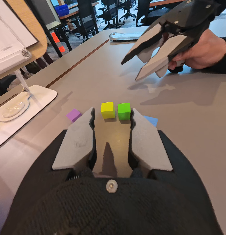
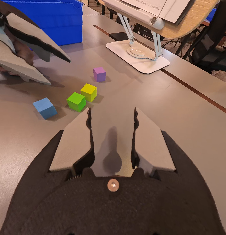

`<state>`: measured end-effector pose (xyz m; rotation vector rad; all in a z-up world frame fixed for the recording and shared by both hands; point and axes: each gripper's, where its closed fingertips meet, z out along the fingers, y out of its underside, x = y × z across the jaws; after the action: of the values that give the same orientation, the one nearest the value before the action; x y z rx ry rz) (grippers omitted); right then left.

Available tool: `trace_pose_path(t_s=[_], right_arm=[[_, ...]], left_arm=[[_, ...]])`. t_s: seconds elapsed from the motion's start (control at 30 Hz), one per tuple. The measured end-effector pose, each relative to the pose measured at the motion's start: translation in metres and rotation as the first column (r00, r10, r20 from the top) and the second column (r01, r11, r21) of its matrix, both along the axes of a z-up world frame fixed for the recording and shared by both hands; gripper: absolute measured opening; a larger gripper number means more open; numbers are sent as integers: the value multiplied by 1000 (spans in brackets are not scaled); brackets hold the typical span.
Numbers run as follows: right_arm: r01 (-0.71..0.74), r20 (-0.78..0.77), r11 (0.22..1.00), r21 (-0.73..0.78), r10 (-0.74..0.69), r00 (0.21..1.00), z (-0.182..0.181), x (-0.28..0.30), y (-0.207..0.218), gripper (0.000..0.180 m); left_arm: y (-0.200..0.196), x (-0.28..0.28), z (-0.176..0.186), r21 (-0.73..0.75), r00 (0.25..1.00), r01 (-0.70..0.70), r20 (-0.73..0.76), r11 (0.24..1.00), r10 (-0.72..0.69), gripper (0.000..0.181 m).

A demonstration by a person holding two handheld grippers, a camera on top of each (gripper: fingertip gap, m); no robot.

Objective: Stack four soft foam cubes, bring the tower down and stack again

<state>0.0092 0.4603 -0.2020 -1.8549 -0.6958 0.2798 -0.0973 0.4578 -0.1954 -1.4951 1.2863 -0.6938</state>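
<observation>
Four foam cubes lay singly on the grey table [image 2: 160,114], none stacked on another. Taken from left to right in the right wrist view, the left gripper [image 2: 60,72] came first, hovering low at the left edge with its two fingers spread and nothing between them; a blue plastic bin [image 2: 56,22] stood behind it. Next lay the blue cube [image 2: 44,108], turned at an angle and set a little apart from the others. The green cube [image 2: 76,101] followed, with the yellow cube [image 2: 88,92] just beside it, their near corners almost meeting; whether they touched could not be told. The purple cube [image 2: 99,74] sat farther off, apart from the pair. The right gripper [image 2: 112,109] pointed at bare table to the right of the green cube, its fingers spread wide and empty. At the far right a white tilting stand [image 2: 141,59] rested on its flat base, carrying a wooden board [image 2: 186,25] with paper on it.

In the left wrist view, the purple cube [image 1: 74,115] showed partly behind the left finger, the yellow cube [image 1: 107,110] and green cube [image 1: 123,111] lay just ahead of the open left gripper [image 1: 112,110], and the blue cube [image 1: 152,121] peeked out behind the right finger. The right gripper [image 1: 129,71], held by a hand [image 1: 201,54], hung above the table at upper right with its fingers parted.
</observation>
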Motion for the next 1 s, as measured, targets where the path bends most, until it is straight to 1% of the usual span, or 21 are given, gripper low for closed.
trace_pose_path(t_s=[0.2, 0.63, 0.83, 1.0], right_arm=[[4, -5, 1000, -6, -4, 1000, 0, 1, 0, 65], [-4, 12, 1000, -18, 4, 1000, -4, -2, 0, 63], [-2, 25, 1000, -21, 3, 1000, -6, -3, 0, 61], [-1, 31, 1000, -27, 2, 1000, -8, -4, 2, 59]], left_arm=[[9, -2, -2, -43, 999, -46, 0, 998, 46, 56], [14, -1, -12, -54, 994, -83, -69, 995, 79, 57], [26, -3, -18, -109, 986, -147, -94, 983, 137, 57], [30, 8, -22, -174, 987, -137, -105, 975, 120, 56]])
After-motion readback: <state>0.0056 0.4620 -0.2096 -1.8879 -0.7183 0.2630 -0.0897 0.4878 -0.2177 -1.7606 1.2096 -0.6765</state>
